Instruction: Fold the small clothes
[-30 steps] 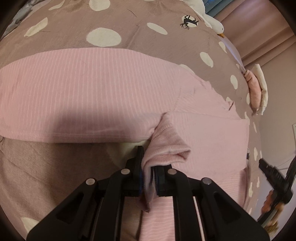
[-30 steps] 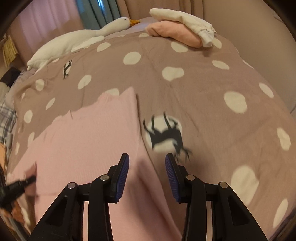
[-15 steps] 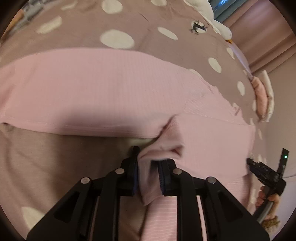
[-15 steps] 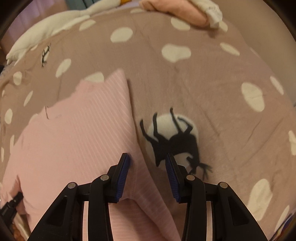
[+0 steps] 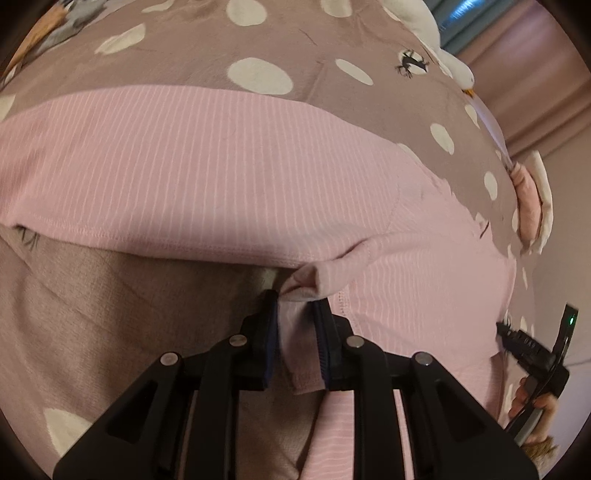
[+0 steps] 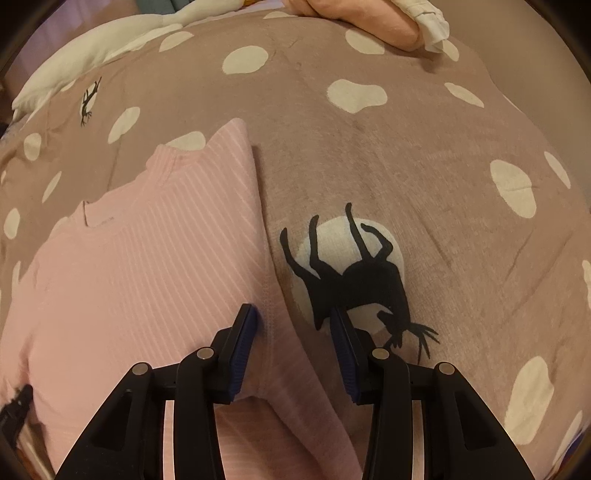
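Note:
A pink ribbed top (image 5: 221, 166) lies spread flat on the brown spotted bedspread (image 5: 288, 48). My left gripper (image 5: 295, 306) has its jaws part open around a bunched fold of the top's sleeve cuff (image 5: 306, 284), which sags low onto the garment. In the right wrist view the same pink top (image 6: 147, 266) lies left of centre, with its neckline at the far left. My right gripper (image 6: 293, 325) is open and low, straddling the top's right side edge (image 6: 271, 295) beside a black deer print (image 6: 354, 280).
A folded peach and white pile (image 6: 388, 22) sits at the far right corner of the bed. A white goose plush (image 6: 92, 51) lies along the far left edge. The right gripper and its hand (image 5: 535, 358) show at the left wrist view's right edge.
My left gripper has lowered the sleeve cuff onto the top and its jaws have widened around it. My right gripper has moved down and forward to the top's side edge.

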